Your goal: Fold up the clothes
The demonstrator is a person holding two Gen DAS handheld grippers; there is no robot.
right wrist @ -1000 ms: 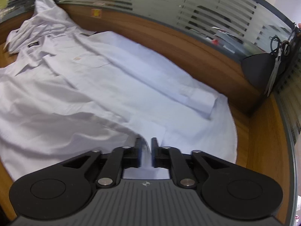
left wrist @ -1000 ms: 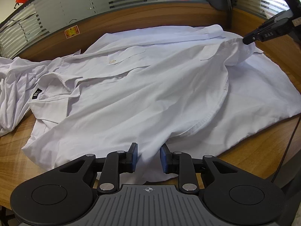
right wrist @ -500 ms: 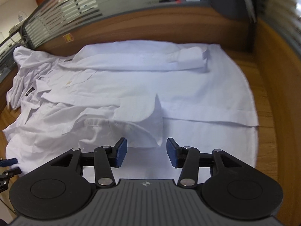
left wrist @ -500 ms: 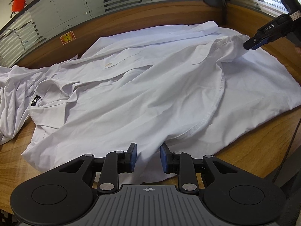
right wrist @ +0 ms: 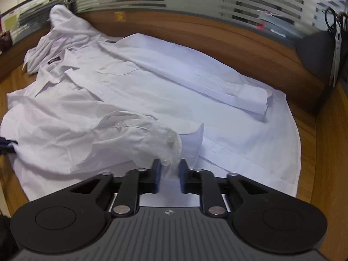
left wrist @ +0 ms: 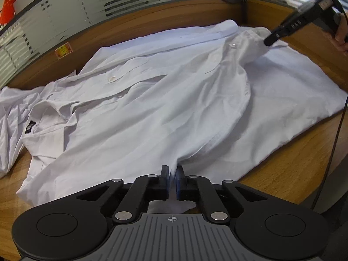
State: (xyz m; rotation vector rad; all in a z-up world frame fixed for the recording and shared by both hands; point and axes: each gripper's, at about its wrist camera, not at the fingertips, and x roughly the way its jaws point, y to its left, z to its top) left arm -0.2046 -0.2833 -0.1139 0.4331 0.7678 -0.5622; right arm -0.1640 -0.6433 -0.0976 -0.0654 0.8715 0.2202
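A white dress shirt [left wrist: 152,100] lies spread front-up on the wooden table [left wrist: 282,174], collar to the left. My left gripper [left wrist: 171,174] is shut on a pinch of the shirt's near side edge. At the far right of the left wrist view, my right gripper [left wrist: 268,42] holds the near sleeve's cuff slightly above the shirt. In the right wrist view that buttoned cuff [right wrist: 165,139] sits between the fingers of my right gripper [right wrist: 169,169], which is shut on it. The other sleeve [right wrist: 239,93] lies folded across the shirt's far side.
A second white garment [left wrist: 10,113] is heaped at the table's left end. A wooden partition [left wrist: 130,28] with striped glass runs along the back. A person's hand [left wrist: 341,37] holds the right gripper. A black cable [left wrist: 332,148] hangs over the right edge.
My left gripper has closed from open onto the shirt's edge. My right gripper let go, opened wide half a second ago, and has now closed on the cuff.
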